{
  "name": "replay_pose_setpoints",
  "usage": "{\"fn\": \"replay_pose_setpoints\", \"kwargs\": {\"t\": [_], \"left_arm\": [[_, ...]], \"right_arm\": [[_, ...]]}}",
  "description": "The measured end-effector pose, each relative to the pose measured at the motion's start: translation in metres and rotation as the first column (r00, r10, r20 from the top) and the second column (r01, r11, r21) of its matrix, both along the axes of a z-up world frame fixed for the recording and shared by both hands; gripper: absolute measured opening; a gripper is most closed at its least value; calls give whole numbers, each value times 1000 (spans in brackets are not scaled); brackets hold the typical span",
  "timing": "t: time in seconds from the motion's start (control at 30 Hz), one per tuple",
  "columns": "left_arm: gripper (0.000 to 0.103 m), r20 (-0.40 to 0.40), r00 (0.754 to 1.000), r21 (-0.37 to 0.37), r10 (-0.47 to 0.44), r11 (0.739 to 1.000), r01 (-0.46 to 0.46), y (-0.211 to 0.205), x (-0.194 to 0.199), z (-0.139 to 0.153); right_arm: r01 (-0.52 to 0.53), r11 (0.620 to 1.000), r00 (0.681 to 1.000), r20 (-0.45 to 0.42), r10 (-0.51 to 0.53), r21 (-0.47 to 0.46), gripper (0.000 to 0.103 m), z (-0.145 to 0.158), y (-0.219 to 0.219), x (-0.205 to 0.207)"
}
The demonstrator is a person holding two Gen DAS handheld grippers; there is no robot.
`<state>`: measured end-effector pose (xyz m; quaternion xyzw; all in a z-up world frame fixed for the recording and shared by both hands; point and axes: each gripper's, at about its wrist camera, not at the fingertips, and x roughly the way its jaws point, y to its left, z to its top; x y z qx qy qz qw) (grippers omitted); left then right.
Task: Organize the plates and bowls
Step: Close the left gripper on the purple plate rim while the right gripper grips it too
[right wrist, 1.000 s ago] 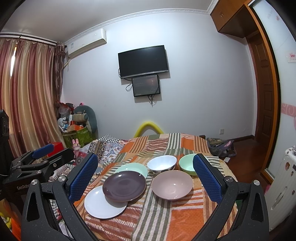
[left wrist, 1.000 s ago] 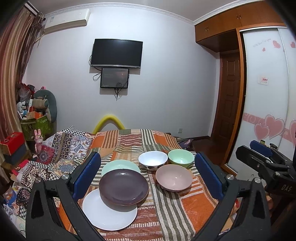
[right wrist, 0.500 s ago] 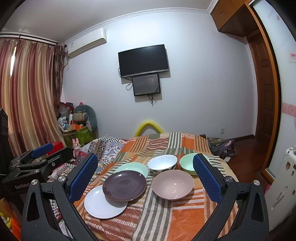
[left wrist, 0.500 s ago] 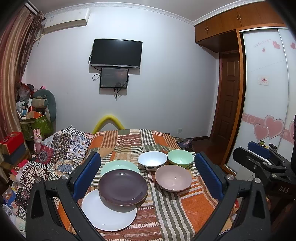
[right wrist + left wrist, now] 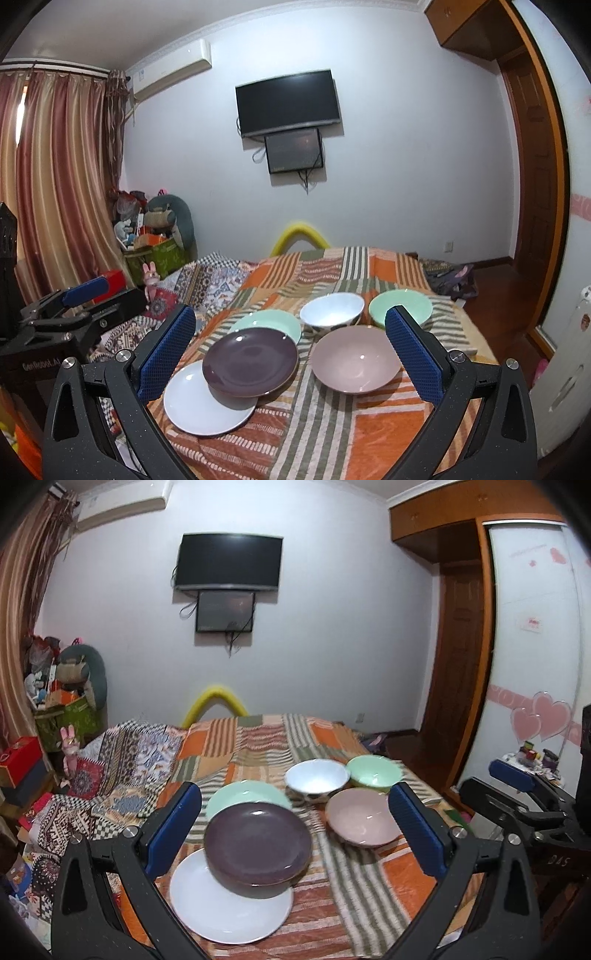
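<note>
Plates and bowls lie ahead of both pairs of fingers, on a patchwork striped cloth (image 5: 332, 417) spread over a bed. The left gripper (image 5: 295, 834) has its blue-padded fingers (image 5: 173, 827) wide apart and holds nothing; the right gripper (image 5: 291, 354) is likewise spread and empty, touching none of the crockery.

Seen from the left wrist, the purple plate (image 5: 258, 843) sits between the fingers, nearer the left one, its near edge overlapping the white plate (image 5: 221, 912), which lies closest to the fingers. Just beyond the purple plate is the mint plate (image 5: 243, 797), partly covered by it. The pink bowl (image 5: 360, 821) lies just inside the right finger; beyond it stand the white bowl (image 5: 317, 777) and the green bowl (image 5: 375, 773), side by side.

From the right wrist the layout is the same: the purple plate (image 5: 251, 360) and pink bowl (image 5: 354, 363) sit side by side between the fingers, and the green bowl (image 5: 400, 306) is partly hidden behind the right finger. The left gripper (image 5: 77, 314) shows at that view's left edge, away from the dishes.

Around the bed: a white wall with a dark television (image 5: 288, 101), an air conditioner (image 5: 171, 72), striped curtains (image 5: 55, 177) off to the left, and a wooden door (image 5: 458, 653) to the right.
</note>
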<state>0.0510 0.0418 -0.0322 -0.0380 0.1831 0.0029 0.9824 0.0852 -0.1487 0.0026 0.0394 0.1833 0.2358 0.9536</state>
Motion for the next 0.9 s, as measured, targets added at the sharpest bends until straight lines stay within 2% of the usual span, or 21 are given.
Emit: {"fn": "replay_pose_setpoints", "kwargs": {"t": [0.13,0.2,0.4,0.53,0.7,0.9], "left_arm": [[101,-50,998,-10,41,999,-42,32,19,-16],[91,-85,995,-22,58,998,-60,50,30,-25],[72,-219,972,-71,89,992,-106,104,76,-61],[70,-306,949,-86,76,991,-107,124,102,-88],[69,-388,920,-94,62,990,-106,138,126,-123],[55,-465,885,-108,38,989,-100,147,156,-162]], "right_arm": [[-27,999,997,-73,25,-27,89,-19,14,18],[-37,998,992,-118,32,-40,85,-31,21,29],[-67,997,968,-243,54,-48,71,-62,35,58],[-90,992,949,-310,60,-84,55,-81,49,74],[-101,992,919,-390,62,-79,52,-104,60,93],[-136,984,882,-467,66,-118,41,-134,77,112]]}}
